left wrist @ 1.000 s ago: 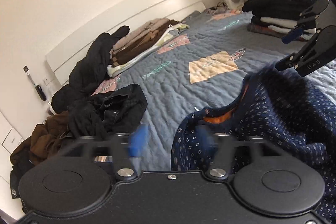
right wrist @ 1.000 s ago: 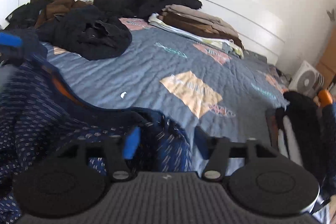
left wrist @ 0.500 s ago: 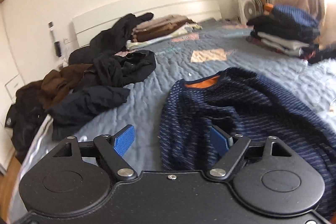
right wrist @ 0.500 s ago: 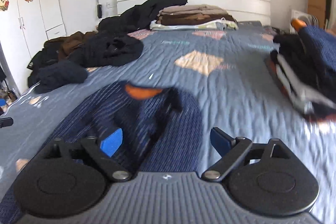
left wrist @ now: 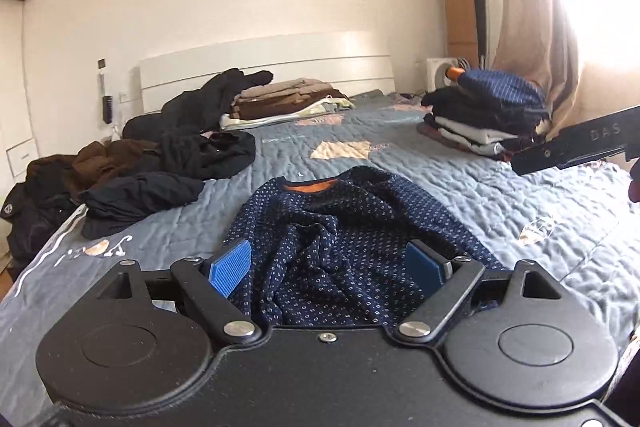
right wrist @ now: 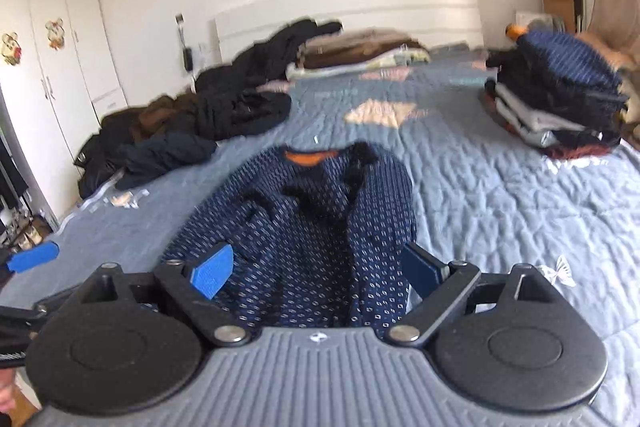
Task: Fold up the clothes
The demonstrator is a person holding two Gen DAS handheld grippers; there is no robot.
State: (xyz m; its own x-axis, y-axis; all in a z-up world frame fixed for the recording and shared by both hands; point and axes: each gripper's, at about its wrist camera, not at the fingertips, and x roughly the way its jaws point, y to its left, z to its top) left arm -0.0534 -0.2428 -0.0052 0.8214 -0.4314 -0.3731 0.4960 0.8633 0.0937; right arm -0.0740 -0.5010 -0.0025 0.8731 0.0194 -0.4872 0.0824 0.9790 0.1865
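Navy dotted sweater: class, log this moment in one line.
navy dotted sweater: rumpled on blue quilt | left gripper: opening | right gripper: open

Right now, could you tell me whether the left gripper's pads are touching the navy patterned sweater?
Cannot tell. In the left wrist view the left gripper is opening, and the navy patterned sweater lies between its pads, hiding any gap.

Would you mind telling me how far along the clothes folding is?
Done: a folded stack sits on the bed's right side. In hand: nothing is gripped; the navy sweater lies rumpled, unfolded, before the open right tool and the opening left tool. Left: that sweater and the dark heap.
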